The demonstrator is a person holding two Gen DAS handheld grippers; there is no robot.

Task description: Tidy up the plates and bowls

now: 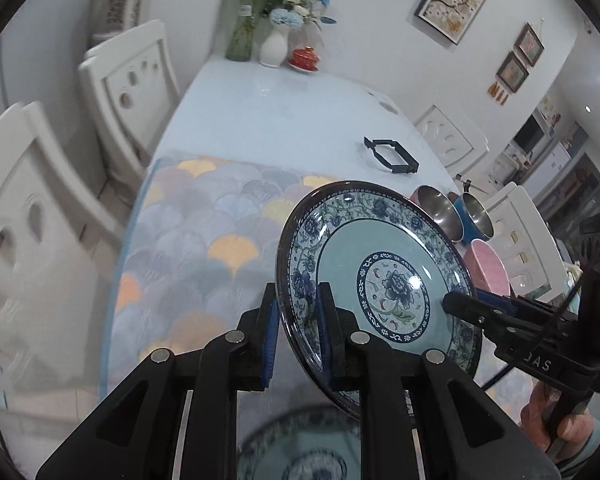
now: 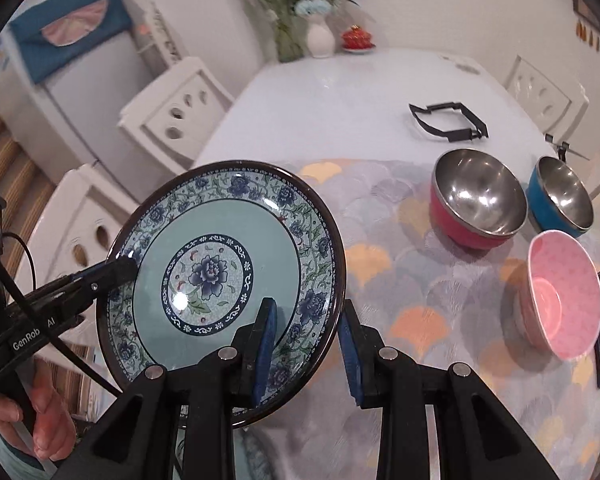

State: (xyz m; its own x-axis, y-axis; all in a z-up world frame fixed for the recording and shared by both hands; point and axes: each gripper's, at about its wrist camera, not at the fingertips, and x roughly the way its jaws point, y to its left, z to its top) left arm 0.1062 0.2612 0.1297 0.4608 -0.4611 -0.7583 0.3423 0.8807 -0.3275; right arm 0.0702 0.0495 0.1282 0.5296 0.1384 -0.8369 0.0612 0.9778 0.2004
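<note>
Plate [image 2: 220, 268] hangs tilted above the placemat [image 2: 420, 280], rim pinched in my closed left gripper [image 1: 298, 332] and right gripper [image 2: 306, 344]; uneven pull could slip it onto the bowls [image 2: 476, 200] beside.

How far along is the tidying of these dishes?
Nothing looks sorted yet. In hand: the patterned plate is lifted and tilted, with the left tongs and right tongs each clamping one side of its rim. A second plate lies below. Still separate on the mat: the red bowl, blue bowl and pink bowl.
</note>
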